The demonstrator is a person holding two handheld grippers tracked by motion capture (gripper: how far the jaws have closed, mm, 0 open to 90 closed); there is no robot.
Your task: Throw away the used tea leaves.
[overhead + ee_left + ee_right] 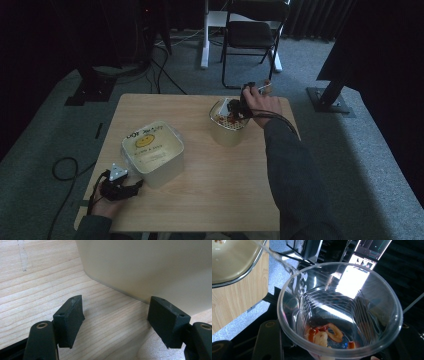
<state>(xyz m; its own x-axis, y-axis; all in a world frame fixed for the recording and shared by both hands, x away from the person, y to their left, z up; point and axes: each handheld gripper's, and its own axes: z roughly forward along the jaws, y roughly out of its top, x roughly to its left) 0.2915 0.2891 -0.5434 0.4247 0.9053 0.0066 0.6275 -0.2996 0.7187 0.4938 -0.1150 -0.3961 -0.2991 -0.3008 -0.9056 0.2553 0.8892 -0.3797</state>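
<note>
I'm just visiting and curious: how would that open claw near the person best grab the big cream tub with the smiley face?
Probably by the near wall of the cream tub, at its rim, coming from above. The tub is far wider than the open left claw can span, so only a thin upright wall fits, one jaw inside and one outside. Its rounded corner would likely slip.

Dim overhead view, perhaps underexposed

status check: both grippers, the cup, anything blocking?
Left gripper open on the table, jaws beside the smiley-face tub, not gripping. Right gripper shut on the clear plastic cup by the far beige tub; a few snack pieces remain inside. Nothing blocking.
</note>
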